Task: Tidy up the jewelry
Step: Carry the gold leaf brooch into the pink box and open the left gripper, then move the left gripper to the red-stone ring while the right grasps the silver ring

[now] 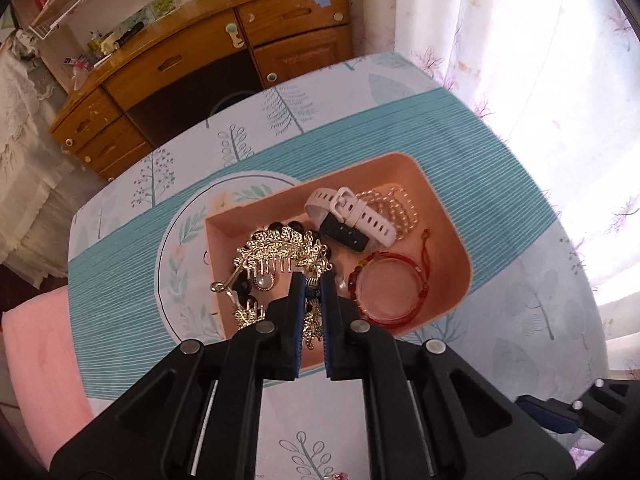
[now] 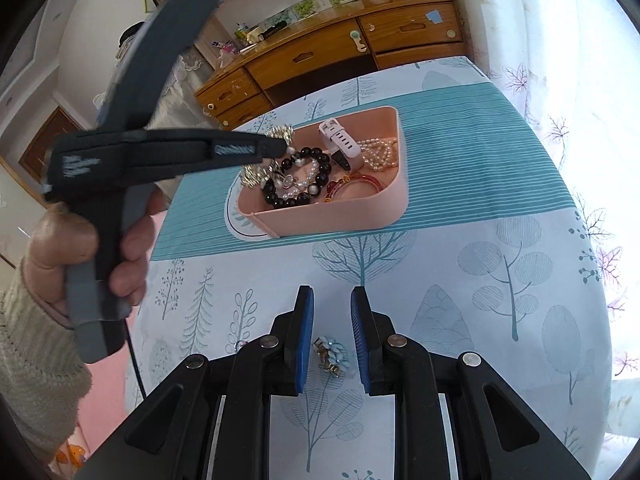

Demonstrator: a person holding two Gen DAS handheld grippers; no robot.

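A pink tray (image 1: 440, 208) (image 2: 340, 212) stands on the patterned tablecloth. It holds a white watch (image 1: 352, 212) (image 2: 340, 140), a pearl bracelet (image 1: 400, 208), a red bangle (image 1: 392, 292) (image 2: 360, 180) and a black bead bracelet (image 2: 296, 198). My left gripper (image 1: 312, 278) (image 2: 286, 145) hangs over the tray's left part, shut on a gold leaf-shaped hair ornament (image 1: 276, 246) (image 2: 280, 133). Nearer the table's front, my right gripper (image 2: 332, 292) stands open. A small blue flower piece (image 2: 330, 356) lies on the cloth between its fingers, untouched.
A person's hand (image 2: 80, 256) in a cream sleeve grips the left tool. A wooden desk with drawers (image 1: 200, 60) stands beyond the table's far edge. A floral curtain (image 1: 520, 80) hangs on the right and a pink cushion (image 1: 36, 352) lies at the left.
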